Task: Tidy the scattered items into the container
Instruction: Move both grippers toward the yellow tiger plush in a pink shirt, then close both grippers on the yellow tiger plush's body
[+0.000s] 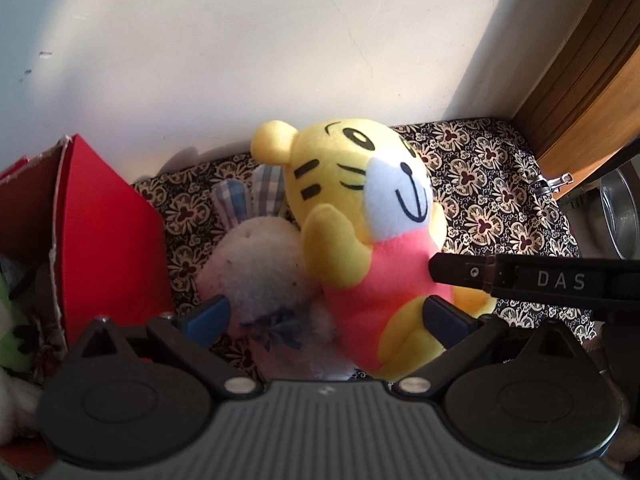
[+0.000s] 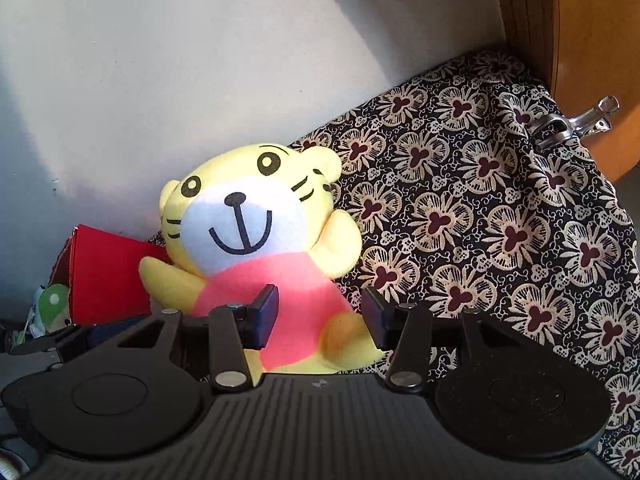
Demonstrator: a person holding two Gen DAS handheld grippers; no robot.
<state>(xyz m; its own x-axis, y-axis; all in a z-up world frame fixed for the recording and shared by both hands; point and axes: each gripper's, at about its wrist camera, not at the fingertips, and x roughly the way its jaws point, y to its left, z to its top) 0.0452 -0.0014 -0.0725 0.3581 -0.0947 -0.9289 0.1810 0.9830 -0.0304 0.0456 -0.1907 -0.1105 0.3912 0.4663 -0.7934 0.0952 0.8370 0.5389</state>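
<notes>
Your right tongs (image 2: pixel 320 316) stand apart around the lower body of the yellow tiger plush (image 2: pixel 256 248), at the centre bottom of the right wrist view; the left pad presses against its pink shirt, while whether the right pad touches its yellow leg you cannot tell. In the left wrist view, your left tongs (image 1: pixel 328 316) also stand wide apart at the lower centre of the frame, with the tiger plush (image 1: pixel 360 216) and a white fluffy plush (image 1: pixel 260 264) both lying between the blue-tipped pads, neither one clamped. The white plush sits just to the left of the tiger, touching it, with checked fabric ears poking up behind. One finger of your right tongs (image 1: pixel 520 278) reaches in from the right edge of that frame, marked "DAS", its tip against the tiger's pink side. The red box (image 1: pixel 104 240) stands at the left of the frame, near the white plush, its torn cardboard edge showing and a green soft toy (image 1: pixel 12 320) lying inside at the far left. Everything rests on the surface under a dark floral cloth (image 2: pixel 480 220), which a metal clip (image 2: pixel 572 122) pinches at the upper right. A pale wall (image 1: pixel 240 60) fills the top of both views.
</notes>
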